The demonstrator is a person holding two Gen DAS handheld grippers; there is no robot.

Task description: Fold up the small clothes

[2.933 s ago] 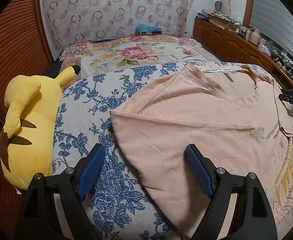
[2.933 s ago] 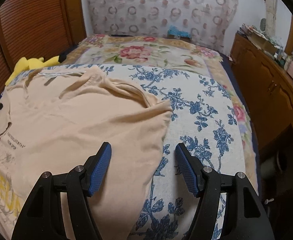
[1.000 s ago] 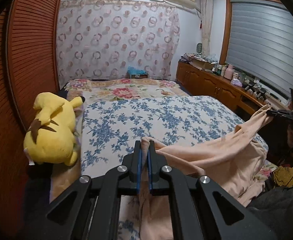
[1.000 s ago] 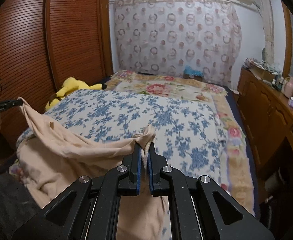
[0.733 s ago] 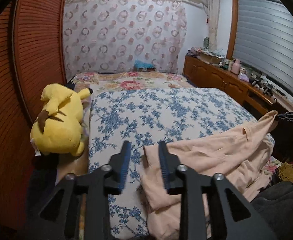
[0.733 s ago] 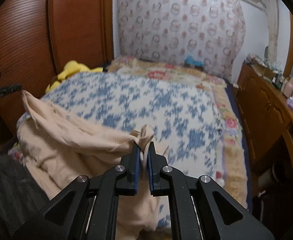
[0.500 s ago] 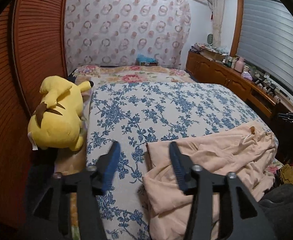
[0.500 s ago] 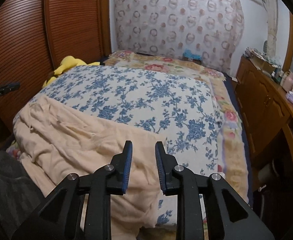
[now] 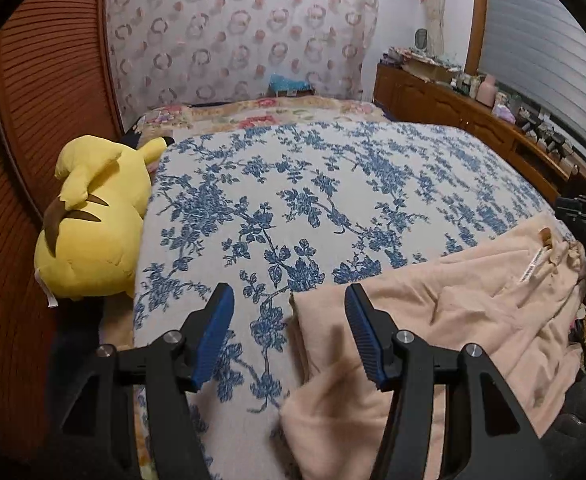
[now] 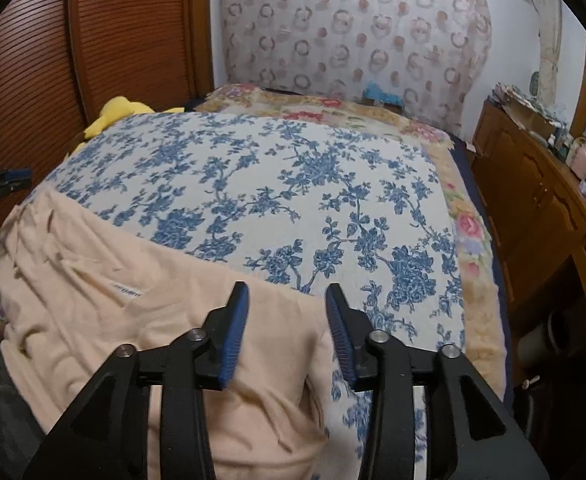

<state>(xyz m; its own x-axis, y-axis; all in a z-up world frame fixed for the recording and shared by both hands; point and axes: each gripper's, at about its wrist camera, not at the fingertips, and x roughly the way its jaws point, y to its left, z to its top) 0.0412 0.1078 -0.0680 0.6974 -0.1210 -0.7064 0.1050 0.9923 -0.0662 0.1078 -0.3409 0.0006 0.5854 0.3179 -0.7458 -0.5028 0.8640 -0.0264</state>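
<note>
A peach T-shirt (image 9: 473,312) lies folded over in a wrinkled band along the near edge of the bed, its white label facing up. My left gripper (image 9: 289,300) hangs open just above the shirt's left corner. The cloth edge sits below the gap between its blue pads, and the pads do not touch it. In the right wrist view the same shirt (image 10: 113,312) spreads to the left. My right gripper (image 10: 287,292) hovers over the shirt's right corner with its jaws opening. Cloth lies beneath the gap, but nothing is pinched.
The blue floral bedspread (image 9: 333,184) stretches bare beyond the shirt. A yellow plush toy (image 9: 93,220) lies at the bed's left side by the slatted wooden doors (image 9: 33,100). A wooden cabinet (image 10: 533,208) crowded with small items runs along the right side.
Both grippers were shut on the shirt's corners and held it up. They have let go, opened and sunk toward the bed. The shirt now lies on the near edge.
</note>
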